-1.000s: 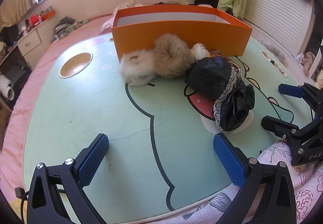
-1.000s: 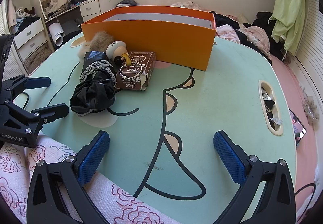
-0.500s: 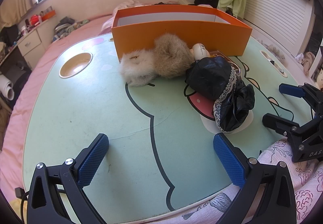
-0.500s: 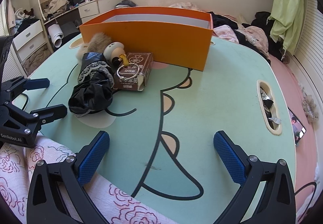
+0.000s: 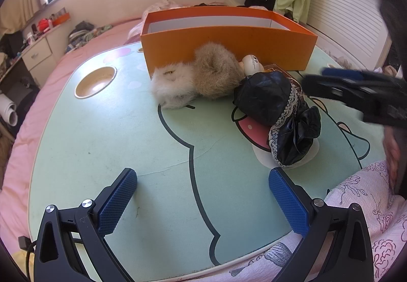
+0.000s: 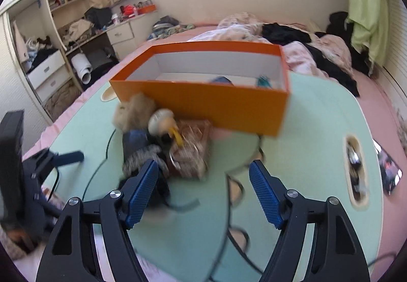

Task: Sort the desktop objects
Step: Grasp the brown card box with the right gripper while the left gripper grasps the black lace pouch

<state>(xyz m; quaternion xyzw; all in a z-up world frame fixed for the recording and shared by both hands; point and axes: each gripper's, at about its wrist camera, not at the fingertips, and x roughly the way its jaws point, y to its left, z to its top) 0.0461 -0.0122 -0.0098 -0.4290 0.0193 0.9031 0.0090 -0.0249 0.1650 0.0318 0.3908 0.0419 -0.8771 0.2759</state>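
An open orange box [image 5: 229, 45] stands at the far side of the mint table; it also shows in the right wrist view [image 6: 203, 101], with small blue items inside. In front of it lie a white and tan fur piece [image 5: 198, 78], a black lace-trimmed bundle [image 5: 277, 114], a round cream object [image 5: 250, 63] and a brown box [image 6: 193, 149] with a ring on it. My left gripper [image 5: 203, 200] is open and empty over the near table edge. My right gripper [image 6: 203, 193] is open, raised just short of the bundle and brown box; it shows blurred in the left wrist view [image 5: 356, 88].
A round cup hole [image 5: 95, 81] sits at the table's left and an oval slot [image 6: 356, 167] at its right. A phone [image 6: 388, 172] lies beside the table. A pink bed surrounds the table; floral cloth [image 5: 356, 205] lies at the near edge.
My right gripper has risen and moved forward toward the pile in front of the box, and its jaws have narrowed somewhat. My left gripper has stayed still.
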